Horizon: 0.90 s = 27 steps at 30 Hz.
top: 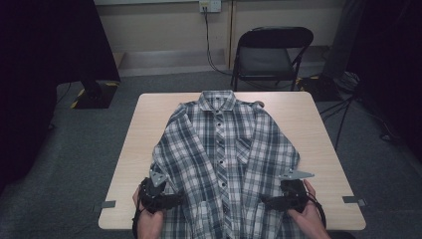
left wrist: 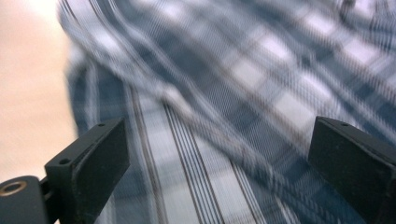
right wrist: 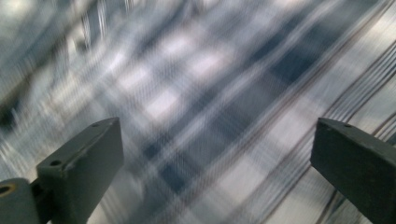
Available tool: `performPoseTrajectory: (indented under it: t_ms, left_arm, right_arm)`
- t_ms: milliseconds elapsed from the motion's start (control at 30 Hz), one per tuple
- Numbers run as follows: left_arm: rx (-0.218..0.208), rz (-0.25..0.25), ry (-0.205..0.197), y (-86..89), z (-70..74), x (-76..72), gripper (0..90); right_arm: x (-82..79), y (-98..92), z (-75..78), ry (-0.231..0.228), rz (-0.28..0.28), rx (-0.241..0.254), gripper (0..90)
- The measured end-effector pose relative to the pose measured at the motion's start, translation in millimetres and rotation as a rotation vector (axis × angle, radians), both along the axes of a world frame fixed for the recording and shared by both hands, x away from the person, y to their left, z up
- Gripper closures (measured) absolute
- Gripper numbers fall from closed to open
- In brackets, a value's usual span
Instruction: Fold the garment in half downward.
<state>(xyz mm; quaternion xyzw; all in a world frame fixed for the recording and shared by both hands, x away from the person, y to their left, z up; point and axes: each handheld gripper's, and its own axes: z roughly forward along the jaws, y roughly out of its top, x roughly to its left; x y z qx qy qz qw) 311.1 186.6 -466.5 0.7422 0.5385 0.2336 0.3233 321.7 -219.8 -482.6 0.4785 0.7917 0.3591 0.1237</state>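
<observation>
A blue, white and dark plaid button-up shirt [top: 224, 149] lies face up on the light wooden table [top: 144, 124], collar at the far side, hem hanging over the near edge. My left gripper [top: 171, 201] sits at the shirt's lower left, by the sleeve. My right gripper [top: 271, 201] sits at the lower right. In the left gripper view the jaws stand wide apart over plaid cloth [left wrist: 219, 121], with bare table [left wrist: 28, 84] at the left. In the right gripper view the jaws also stand wide apart over blurred plaid cloth [right wrist: 210, 107]. Neither holds anything.
A black folding chair [top: 271, 52] stands behind the table's far edge. Cables [top: 343, 107] and dark stands run along the floor at the right. A black curtain and a taped stand base [top: 92, 94] are at the far left. Bare tabletop flanks the shirt.
</observation>
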Motion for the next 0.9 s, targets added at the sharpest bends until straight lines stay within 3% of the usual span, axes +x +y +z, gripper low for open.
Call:
performPoseTrajectory:
  t_ms: [100,233,400,567,633,733,900]
  left_arm:
    - [0.000,0.001,-0.014,-1.7,9.3,20.6,3.5]
    - [0.004,0.034,-0.004,-5.0,9.2,55.6,4.0]
    - [0.035,0.074,0.027,-3.9,-7.1,81.9,4.3]
    - [0.041,0.072,0.075,-3.2,-26.1,87.4,4.7]
    - [0.074,0.057,0.068,-5.4,-30.0,86.3,4.5]
    - [0.042,0.065,0.065,-4.8,-32.1,85.2,3.1]
    - [0.031,0.051,0.035,-3.7,-36.0,78.6,0.5]
  right_arm:
    - [11.5,2.8,16.4,-0.059,-0.044,0.012,0.7]
    - [40.3,12.1,28.3,-0.090,-0.106,-0.005,2.0]
    - [79.0,22.6,15.6,-0.118,-0.145,-0.056,2.6]
    - [97.3,23.5,-6.3,-0.090,-0.192,-0.103,2.0]
    - [98.9,24.1,-11.2,-0.086,-0.206,-0.134,1.6]
    - [99.2,26.3,-21.4,-0.056,-0.182,-0.150,0.0]
    - [94.9,25.4,-23.9,-0.082,-0.179,-0.134,0.0]
